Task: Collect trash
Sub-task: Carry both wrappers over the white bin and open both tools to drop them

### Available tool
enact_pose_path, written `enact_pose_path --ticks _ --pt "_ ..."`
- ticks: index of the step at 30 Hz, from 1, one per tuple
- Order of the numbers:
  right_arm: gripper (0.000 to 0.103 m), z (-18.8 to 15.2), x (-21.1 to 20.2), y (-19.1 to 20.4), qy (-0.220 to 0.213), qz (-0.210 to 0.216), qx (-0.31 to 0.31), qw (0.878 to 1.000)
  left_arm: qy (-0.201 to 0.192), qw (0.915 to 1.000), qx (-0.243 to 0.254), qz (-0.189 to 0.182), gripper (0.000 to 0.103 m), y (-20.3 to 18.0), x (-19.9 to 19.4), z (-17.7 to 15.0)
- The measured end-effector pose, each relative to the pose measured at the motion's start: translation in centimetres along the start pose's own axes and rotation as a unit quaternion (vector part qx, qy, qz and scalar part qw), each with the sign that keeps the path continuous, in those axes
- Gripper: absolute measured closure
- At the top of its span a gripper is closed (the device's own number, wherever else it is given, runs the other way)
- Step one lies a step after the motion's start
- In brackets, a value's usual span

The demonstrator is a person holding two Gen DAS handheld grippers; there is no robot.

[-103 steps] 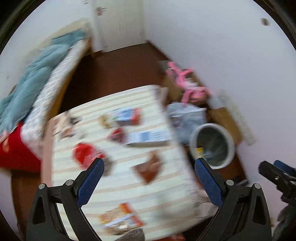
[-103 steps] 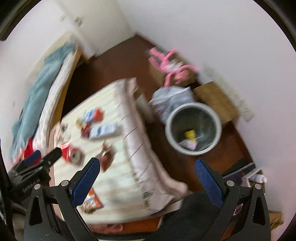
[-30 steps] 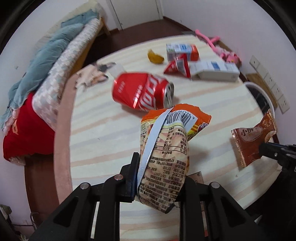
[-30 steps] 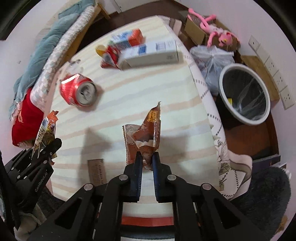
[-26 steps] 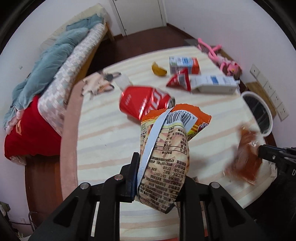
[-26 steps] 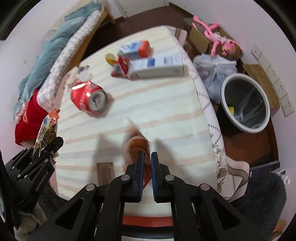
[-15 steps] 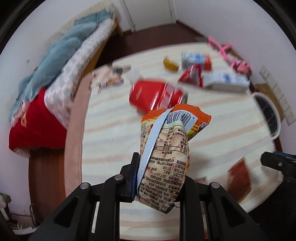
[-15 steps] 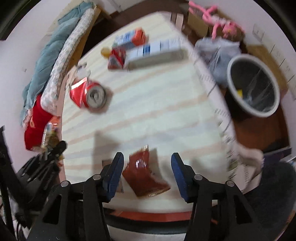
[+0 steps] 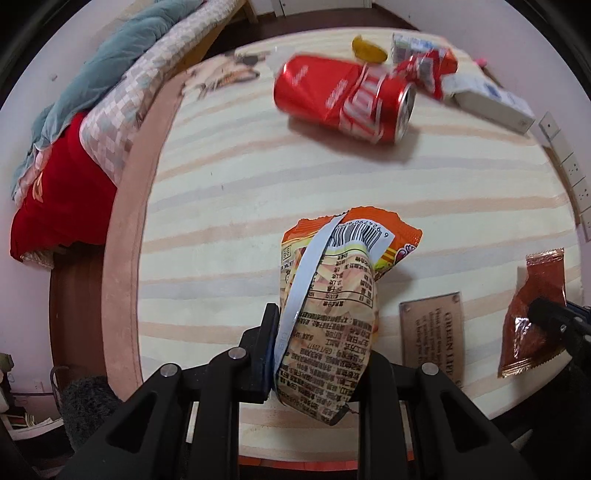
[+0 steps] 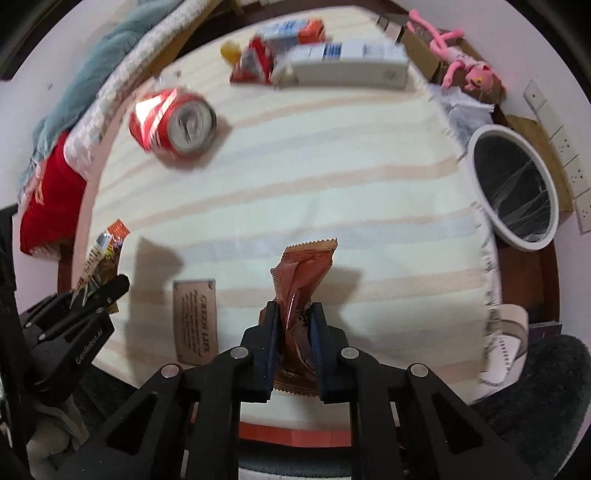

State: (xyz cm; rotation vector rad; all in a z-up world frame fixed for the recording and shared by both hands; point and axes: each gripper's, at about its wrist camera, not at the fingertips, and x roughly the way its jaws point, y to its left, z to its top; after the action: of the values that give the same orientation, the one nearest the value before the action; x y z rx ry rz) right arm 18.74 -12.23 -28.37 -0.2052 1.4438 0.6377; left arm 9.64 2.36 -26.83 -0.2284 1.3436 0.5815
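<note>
My left gripper (image 9: 325, 328) is shut on an orange snack bag (image 9: 332, 295), which stands upright above the striped table (image 9: 240, 206). My right gripper (image 10: 293, 314) is shut on a brown wrapper (image 10: 301, 273) near the table's front edge. In the left wrist view the brown wrapper (image 9: 535, 314) shows at the far right, in the right gripper (image 9: 550, 321). The right wrist view has the left gripper (image 10: 110, 291) and its snack bag (image 10: 103, 251) at the left. A red cola can (image 9: 343, 99) lies on its side further back. The white bin (image 10: 513, 188) stands on the floor right of the table.
At the table's far end lie a white box (image 10: 347, 62), a red wrapper (image 10: 255, 62), a small carton (image 10: 295, 29) and a yellow scrap (image 9: 367, 51). A brown label plate (image 10: 195, 317) is fixed near the front. A bed (image 9: 92, 92) is left; a plastic bag (image 10: 465, 107) and a pink plush (image 10: 461, 62) are behind the bin.
Half a second ago my right gripper was open over the brown wrapper lying on the table; now it is shut on it. My left gripper keeps the snack bag and sits closer to the table.
</note>
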Motion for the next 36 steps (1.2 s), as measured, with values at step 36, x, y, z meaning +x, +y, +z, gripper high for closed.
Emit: enact_pose_path --ticks 36 --pt "0.083 13.4 1.4 -43.7 0.037 -0.035 0.259 0.965 0.141 0.9277 0.318 -0.135 0.081 -45.4 6.6 20.3"
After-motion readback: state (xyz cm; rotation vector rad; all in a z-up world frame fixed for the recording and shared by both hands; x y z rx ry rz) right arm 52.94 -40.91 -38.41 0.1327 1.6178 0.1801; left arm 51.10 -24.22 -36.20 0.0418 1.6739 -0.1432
